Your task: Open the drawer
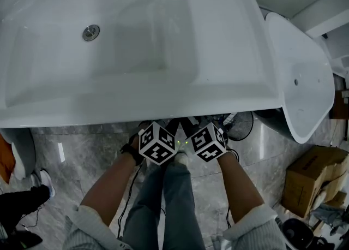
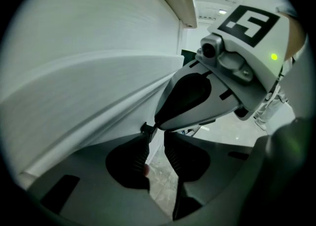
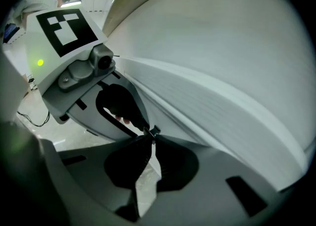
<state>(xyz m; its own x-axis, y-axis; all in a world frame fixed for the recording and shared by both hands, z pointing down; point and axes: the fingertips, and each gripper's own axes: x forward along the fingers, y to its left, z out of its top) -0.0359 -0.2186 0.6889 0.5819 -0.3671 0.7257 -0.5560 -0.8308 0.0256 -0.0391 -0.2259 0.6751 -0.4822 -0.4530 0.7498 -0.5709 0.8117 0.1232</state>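
From above, the white sink (image 1: 234, 88) hides the cabinet under it. Both marker cubes, left (image 1: 158, 144) and right (image 1: 207, 142), sit side by side just below its front rim, and the jaws reach under it out of sight. The drawer's white front (image 2: 89, 87) fills the left of the left gripper view and the right of the right gripper view (image 3: 222, 82). My left gripper (image 2: 156, 138) sits at the panel's edge with a narrow gap between its pads; only floor shows in that gap. My right gripper (image 3: 148, 136) has its tips together at the same edge; whether they pinch the lip is hidden.
Grey marble floor (image 1: 82, 156) lies below the sink. A second white basin-like fixture (image 1: 302, 74) stands to the right, with a cardboard box (image 1: 316, 180) on the floor beside it. The person's legs (image 1: 163, 200) are directly below the grippers. Someone's shoes (image 1: 43, 180) are at the left.
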